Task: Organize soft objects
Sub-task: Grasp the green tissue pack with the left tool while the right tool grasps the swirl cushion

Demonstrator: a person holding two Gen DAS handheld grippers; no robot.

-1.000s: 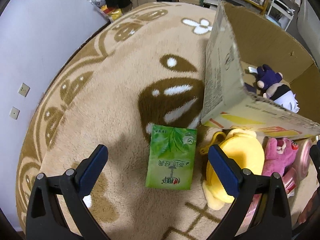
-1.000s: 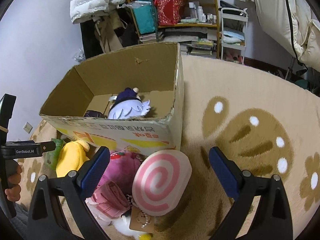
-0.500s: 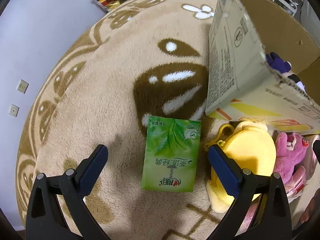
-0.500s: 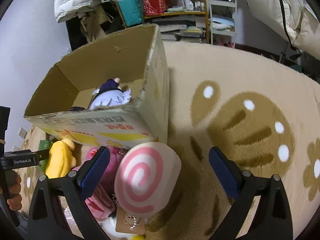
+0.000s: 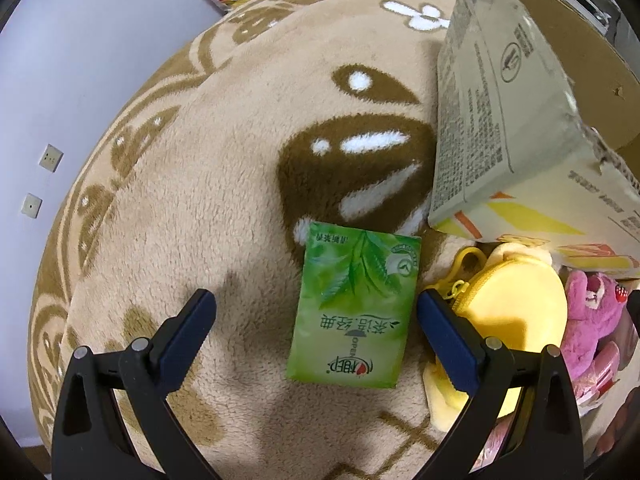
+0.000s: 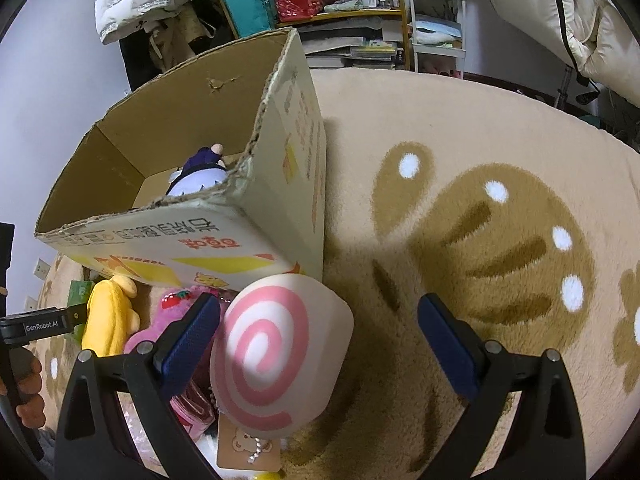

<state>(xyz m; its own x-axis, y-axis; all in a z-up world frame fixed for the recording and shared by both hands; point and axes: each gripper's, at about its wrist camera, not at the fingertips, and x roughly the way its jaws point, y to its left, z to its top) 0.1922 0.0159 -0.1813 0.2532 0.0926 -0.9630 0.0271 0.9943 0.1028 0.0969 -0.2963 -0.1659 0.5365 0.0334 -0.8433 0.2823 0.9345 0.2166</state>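
Left hand-held gripper (image 5: 314, 316) wide open over green packet (image 5: 354, 320); right hand-held gripper (image 6: 318, 322) wide open, empty.

green packet (image 5: 352, 312), lower centre: "OPEN", Chinese characters upside down | black gripper bar (image 6: 38, 326), left edge: "GenRobot.AI" | cardboard box (image 6: 192, 240): Chinese print

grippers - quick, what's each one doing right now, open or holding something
Left hand-held gripper: open, holding nothing, green packet between its fingers.
Right hand-held gripper: open, holding nothing, swirl cushion between its fingers.
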